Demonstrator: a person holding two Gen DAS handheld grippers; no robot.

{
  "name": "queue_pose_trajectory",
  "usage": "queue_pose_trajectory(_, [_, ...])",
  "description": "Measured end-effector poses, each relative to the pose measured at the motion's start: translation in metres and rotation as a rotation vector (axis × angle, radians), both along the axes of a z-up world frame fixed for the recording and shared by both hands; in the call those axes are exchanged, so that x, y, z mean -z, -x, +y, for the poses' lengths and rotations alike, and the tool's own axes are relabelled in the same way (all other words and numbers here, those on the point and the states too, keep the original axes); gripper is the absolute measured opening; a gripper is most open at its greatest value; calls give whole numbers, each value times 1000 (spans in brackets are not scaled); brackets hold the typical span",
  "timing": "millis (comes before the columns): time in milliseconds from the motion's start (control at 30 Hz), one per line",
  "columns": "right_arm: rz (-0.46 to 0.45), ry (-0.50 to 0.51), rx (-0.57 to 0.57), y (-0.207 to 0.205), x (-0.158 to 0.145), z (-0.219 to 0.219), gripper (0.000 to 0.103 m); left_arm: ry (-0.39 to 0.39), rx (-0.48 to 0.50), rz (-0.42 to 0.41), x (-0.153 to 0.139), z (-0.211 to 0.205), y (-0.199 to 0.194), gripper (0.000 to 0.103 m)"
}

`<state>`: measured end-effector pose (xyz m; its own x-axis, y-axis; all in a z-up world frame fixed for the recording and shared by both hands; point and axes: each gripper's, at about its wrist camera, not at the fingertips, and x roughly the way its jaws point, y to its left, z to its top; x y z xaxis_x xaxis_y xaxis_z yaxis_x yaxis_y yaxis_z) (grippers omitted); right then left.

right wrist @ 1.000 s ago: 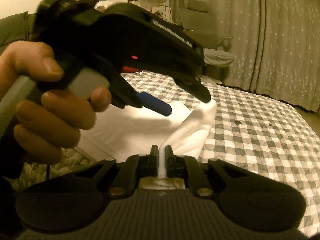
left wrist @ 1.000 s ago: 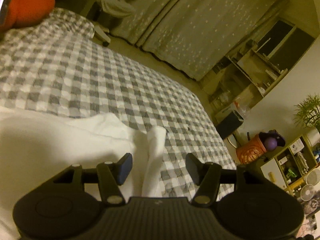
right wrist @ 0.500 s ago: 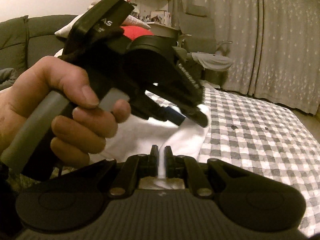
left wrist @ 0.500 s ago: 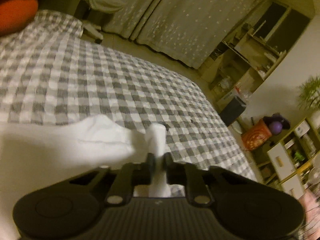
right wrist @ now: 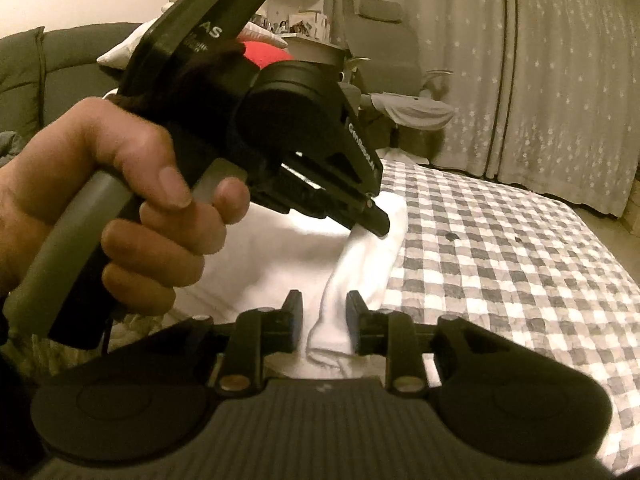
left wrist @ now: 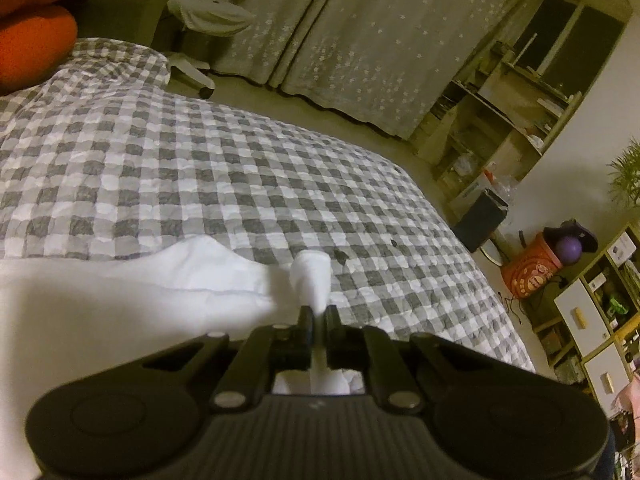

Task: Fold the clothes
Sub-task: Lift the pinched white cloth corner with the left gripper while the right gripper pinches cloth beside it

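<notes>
**Left tongs pinching cloth, right tongs letting go**

Right tongs (right wrist: 320, 308) sitting nearest in the right wrist view, jaws just been opening, pads now standing apart on either side of a ridge of white cloth (right wrist: 352, 276) without pressing it. Just beyond, a hand (right wrist: 112, 208) is gripping the left tongs (right wrist: 376, 222), which are coming down onto the same ridge. In the left wrist view the left tongs (left wrist: 315, 316) are clenched on a thin fold of the cloth (left wrist: 120, 300), the fold sticking up between the fingertips. Cloth is lying on the checked bed (left wrist: 240, 184), spreading left of the tongs. Farther off: a chair (right wrist: 384, 92), curtains (left wrist: 360, 40), shelves (left wrist: 512, 112).
</notes>
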<state>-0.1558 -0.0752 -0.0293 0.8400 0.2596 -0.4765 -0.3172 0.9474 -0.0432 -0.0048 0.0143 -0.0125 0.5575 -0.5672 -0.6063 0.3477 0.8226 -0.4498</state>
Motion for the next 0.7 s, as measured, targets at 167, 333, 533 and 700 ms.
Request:
queue_pose_trajectory(167, [-15, 68, 30, 2, 5, 6, 23, 6, -13, 14, 3, 5, -1, 5])
queue_pose_trajectory(333, [-49, 30, 66, 5, -3, 2, 10, 39, -4, 20, 3, 6, -2, 5])
queue_pose_trajectory(533, [-97, -27, 99, 11, -16, -8, 9, 63, 9, 28, 2, 4, -2, 5])
queue_pose_trajectory(700, [-78, -10, 83, 13, -11, -6, 9, -5, 29, 32, 4, -12, -2, 6])
